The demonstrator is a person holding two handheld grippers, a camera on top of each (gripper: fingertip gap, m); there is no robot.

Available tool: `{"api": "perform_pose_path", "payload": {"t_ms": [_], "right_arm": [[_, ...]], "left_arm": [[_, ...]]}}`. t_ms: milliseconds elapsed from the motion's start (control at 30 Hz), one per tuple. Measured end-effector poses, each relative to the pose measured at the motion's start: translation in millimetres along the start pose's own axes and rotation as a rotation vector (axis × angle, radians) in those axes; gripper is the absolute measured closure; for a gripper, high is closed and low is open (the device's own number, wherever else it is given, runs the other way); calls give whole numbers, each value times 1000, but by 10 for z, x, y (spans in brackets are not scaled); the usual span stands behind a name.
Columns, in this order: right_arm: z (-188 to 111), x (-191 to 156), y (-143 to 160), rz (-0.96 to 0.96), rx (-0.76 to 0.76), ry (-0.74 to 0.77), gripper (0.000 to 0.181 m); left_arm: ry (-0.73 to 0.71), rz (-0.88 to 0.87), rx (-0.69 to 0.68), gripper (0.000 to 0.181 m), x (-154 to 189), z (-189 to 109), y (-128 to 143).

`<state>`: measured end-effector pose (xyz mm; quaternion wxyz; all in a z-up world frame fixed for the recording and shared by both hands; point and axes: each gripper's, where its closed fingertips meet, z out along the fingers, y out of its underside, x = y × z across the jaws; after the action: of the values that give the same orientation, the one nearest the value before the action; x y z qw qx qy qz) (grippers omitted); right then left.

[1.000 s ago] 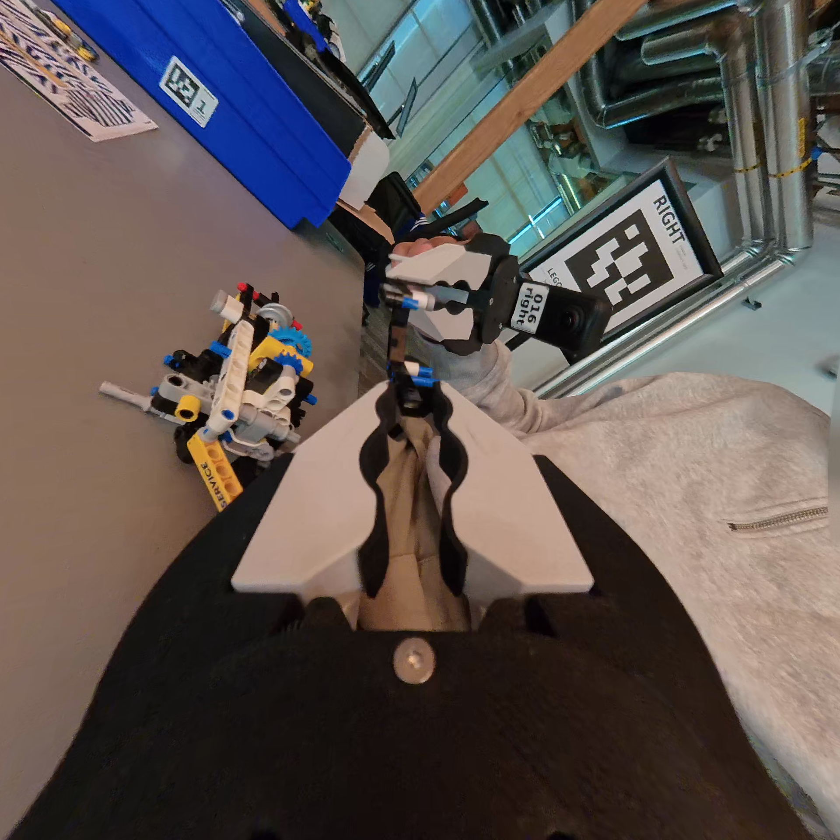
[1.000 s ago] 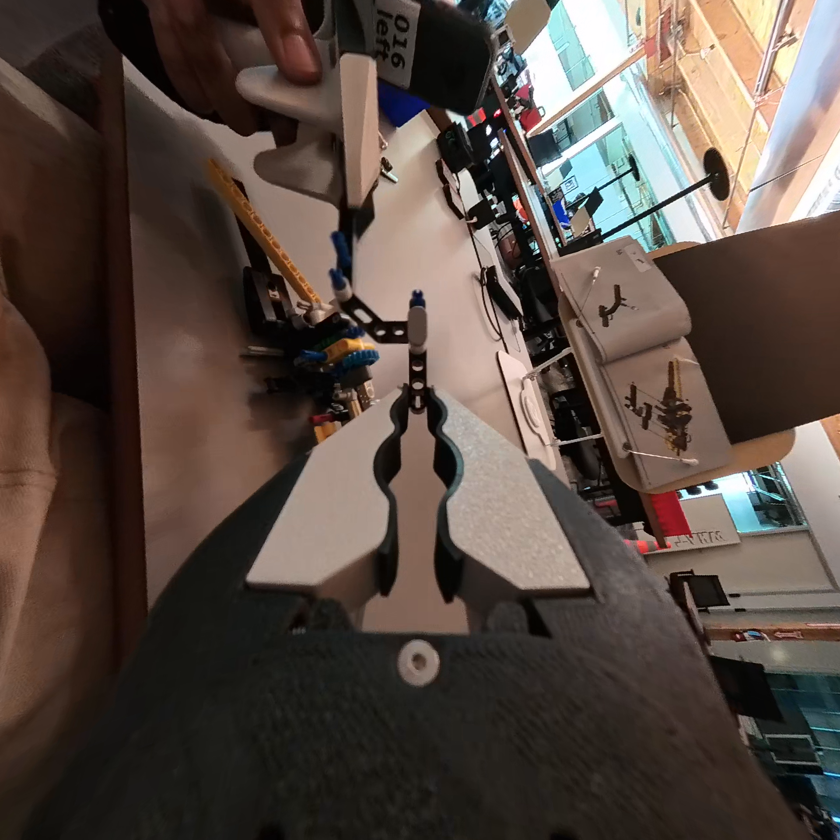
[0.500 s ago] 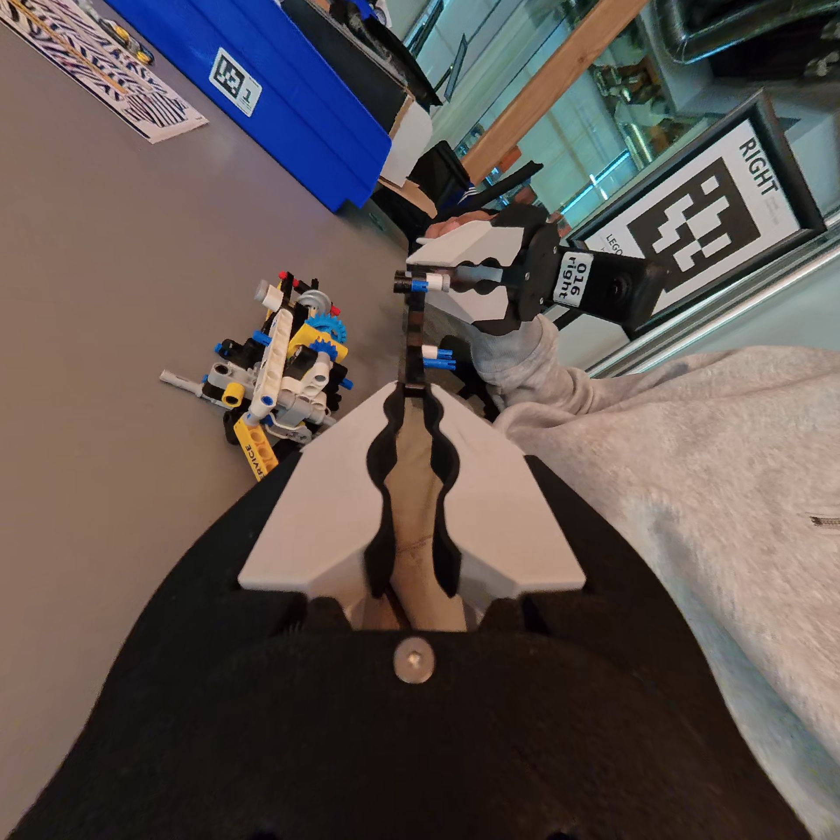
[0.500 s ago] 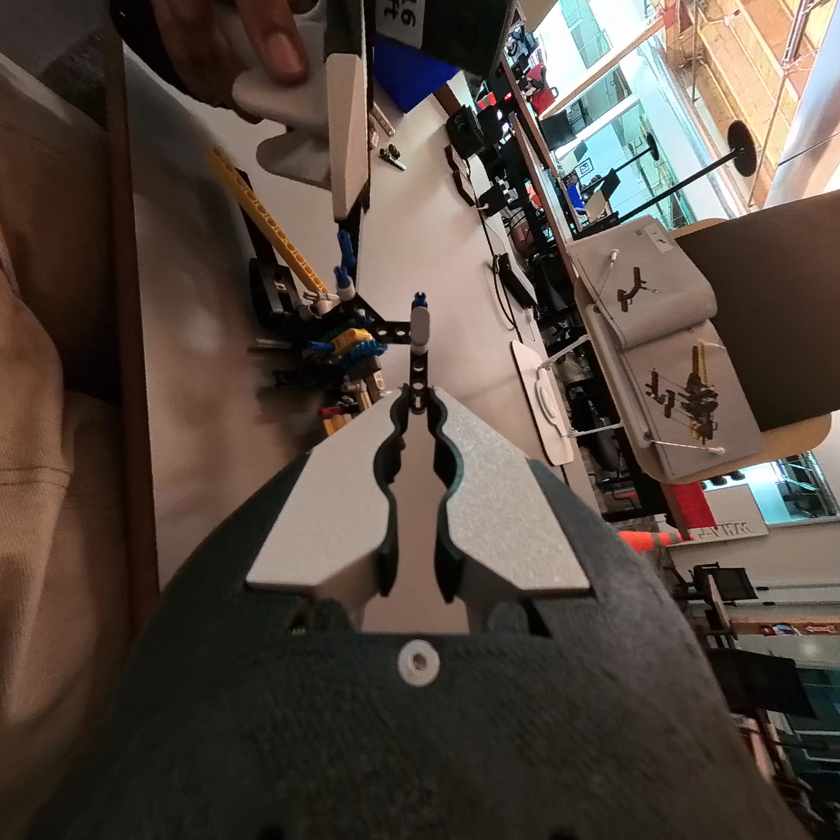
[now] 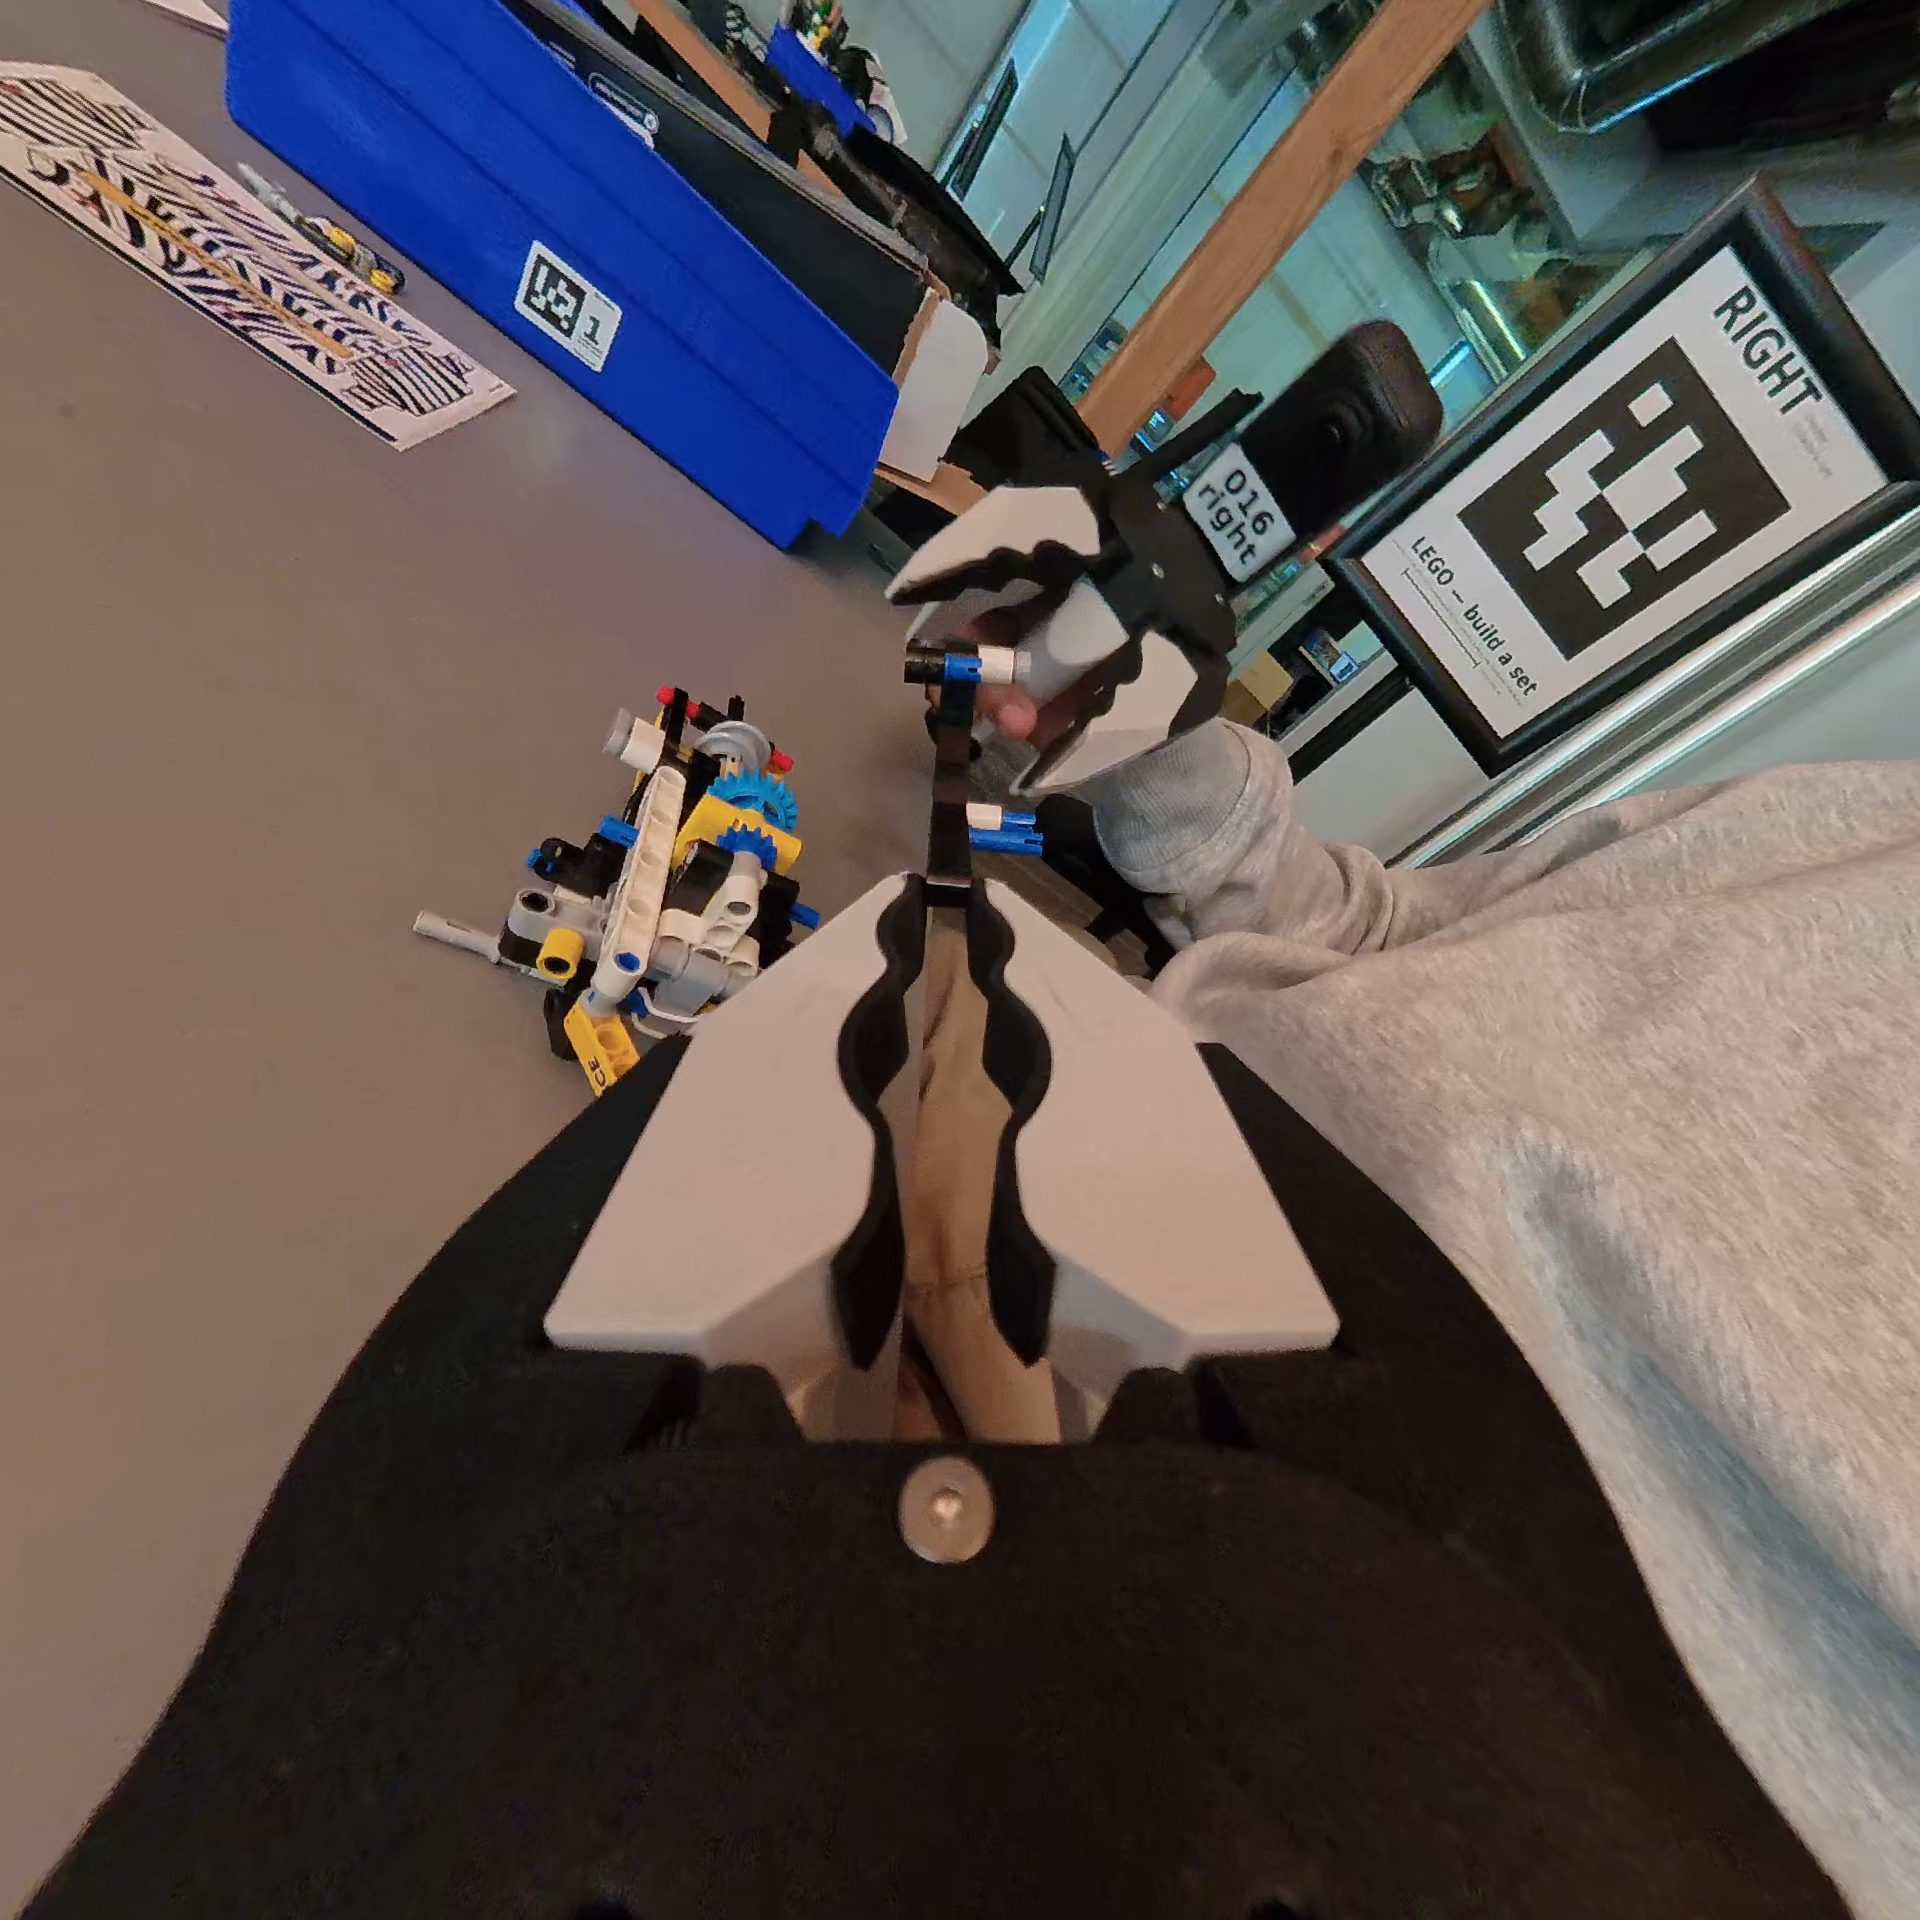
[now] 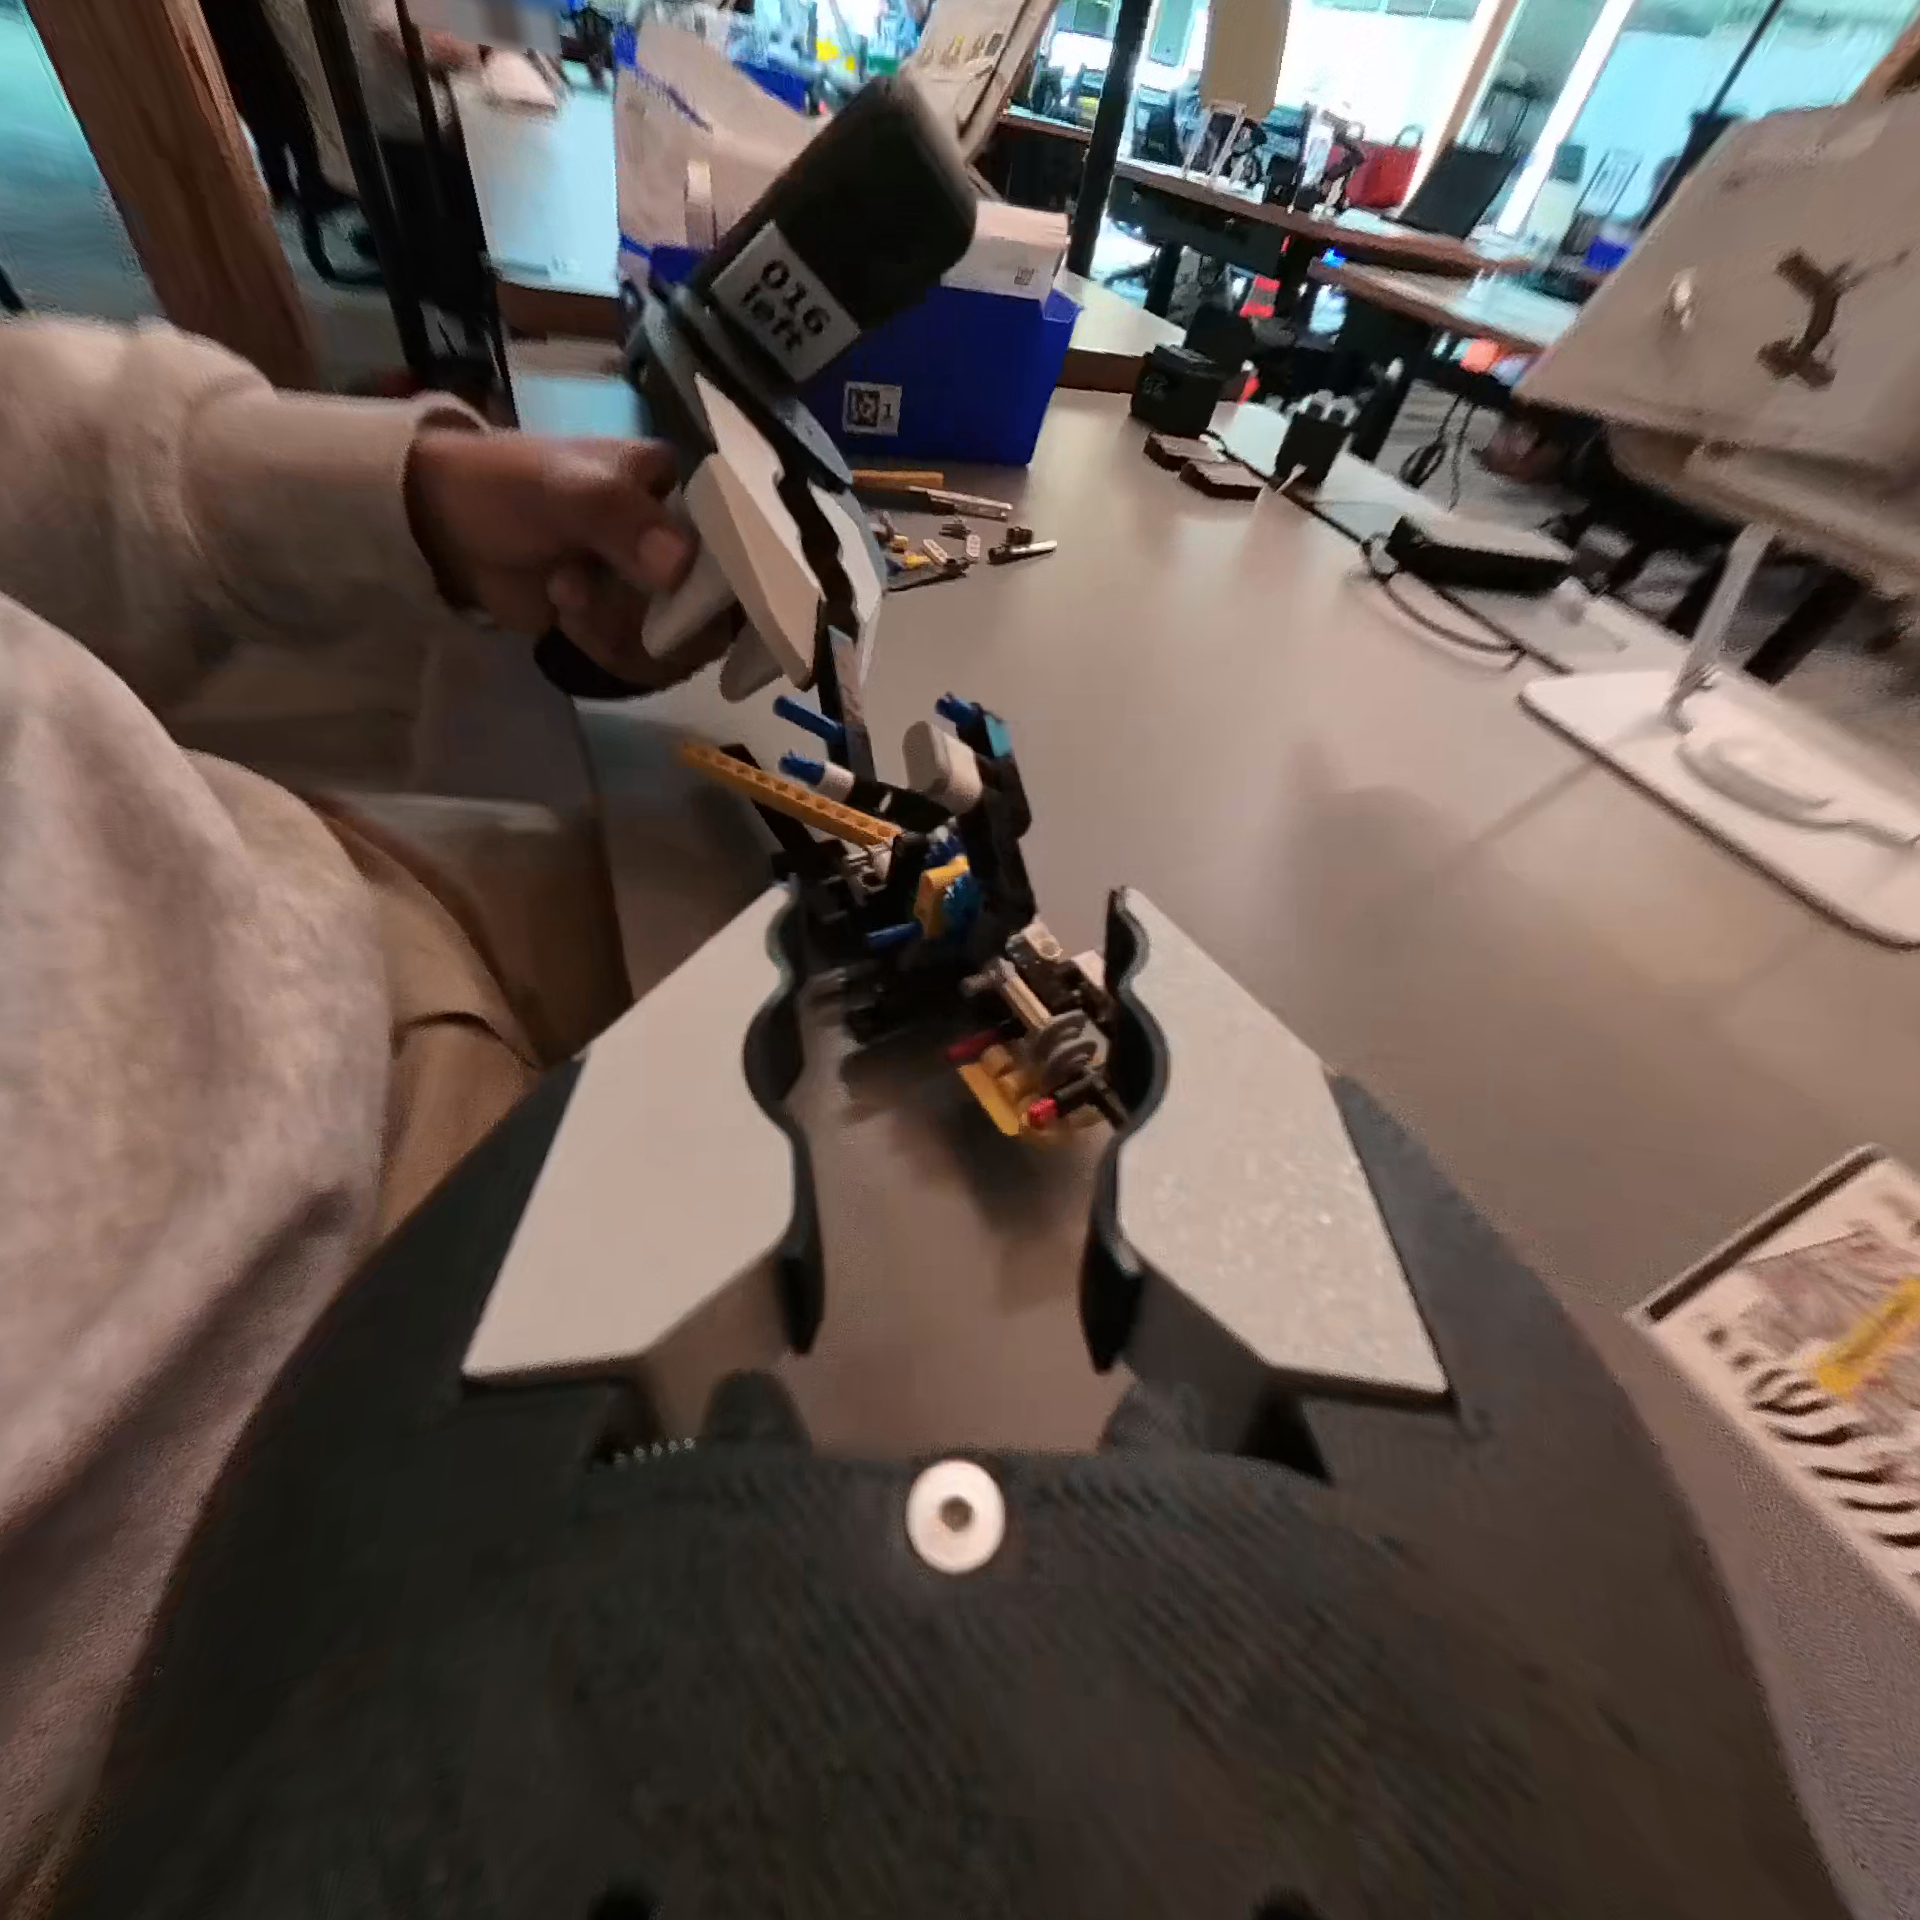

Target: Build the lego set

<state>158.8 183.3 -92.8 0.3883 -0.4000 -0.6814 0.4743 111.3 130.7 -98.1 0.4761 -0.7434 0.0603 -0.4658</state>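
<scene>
My left gripper (image 5: pixel 945 888) is shut on the lower end of a black angled beam (image 5: pixel 948 790) that carries blue pins and white pieces, and holds it in the air near the table edge. My right gripper (image 6: pixel 951 914) is open and empty; in the left wrist view it (image 5: pixel 961 691) stands with its jaws spread around the beam's upper end. The partly built model (image 5: pixel 665 894), yellow, white, black and blue, lies on the grey table (image 5: pixel 260 727). In the right wrist view the model (image 6: pixel 1029 1029) shows between my open fingers, with the left gripper (image 6: pixel 836 675) and beam (image 6: pixel 992 800) beyond.
A blue bin (image 5: pixel 540 239) and a sticker sheet (image 5: pixel 239 270) lie at the far side. Loose pieces (image 6: pixel 956 540) lie by the bin. An instruction booklet on a stand (image 6: pixel 1766 312) is at the right. A framed marker sign (image 5: pixel 1621 499) and the person's grey sleeve (image 5: pixel 1558 1143) are near. Left tips to right tips: about 8 cm.
My right gripper has opened and let go of the beam's upper end, and its view has swung round toward the model. My left gripper still holds the beam.
</scene>
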Motion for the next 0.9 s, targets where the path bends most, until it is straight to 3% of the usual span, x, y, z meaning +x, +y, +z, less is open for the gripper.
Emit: {"api": "perform_pose_path", "payload": {"t_ms": [133, 333, 900], "right_arm": [[-3, 3, -6, 243, 12, -64, 114], [5, -33, -138, 456, 93, -162, 121], [70, -60, -28, 477, 37, -175, 147]], "left_arm": [[-3, 31, -5, 176, 18, 13, 4], [-12, 65, -30, 176, 38, 62, 45], [-14, 108, -39, 176, 76, 97, 63]]}}
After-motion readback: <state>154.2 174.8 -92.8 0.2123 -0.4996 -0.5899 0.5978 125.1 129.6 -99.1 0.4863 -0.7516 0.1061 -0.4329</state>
